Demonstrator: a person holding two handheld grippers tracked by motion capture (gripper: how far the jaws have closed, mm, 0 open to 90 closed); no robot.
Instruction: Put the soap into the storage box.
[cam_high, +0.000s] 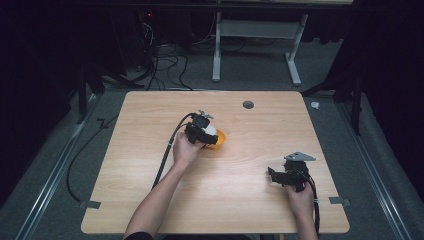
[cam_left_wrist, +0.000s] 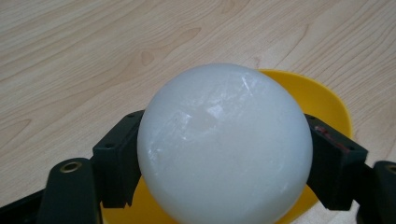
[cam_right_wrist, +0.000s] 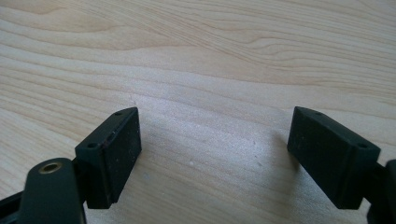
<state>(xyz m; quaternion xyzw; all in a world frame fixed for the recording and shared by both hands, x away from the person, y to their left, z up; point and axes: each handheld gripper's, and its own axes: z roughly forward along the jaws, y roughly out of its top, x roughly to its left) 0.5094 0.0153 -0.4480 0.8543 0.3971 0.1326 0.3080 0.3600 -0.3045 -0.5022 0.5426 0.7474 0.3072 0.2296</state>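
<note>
Left gripper (cam_left_wrist: 224, 154) clamps white ball (cam_left_wrist: 224, 144) over yellow bowl (cam_left_wrist: 317, 100).
Right gripper (cam_right_wrist: 215, 158): jaws wide apart, empty, above table (cam_right_wrist: 210, 56).

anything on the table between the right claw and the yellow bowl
Nothing: the high view shows bare wooden table between the right claw and the yellow bowl.

No text, label, brand, number or sign can be read anywhere: none on the desk (cam_high: 150, 165), the white ball (cam_left_wrist: 224, 144), the yellow bowl (cam_left_wrist: 322, 100), or either gripper.
</note>
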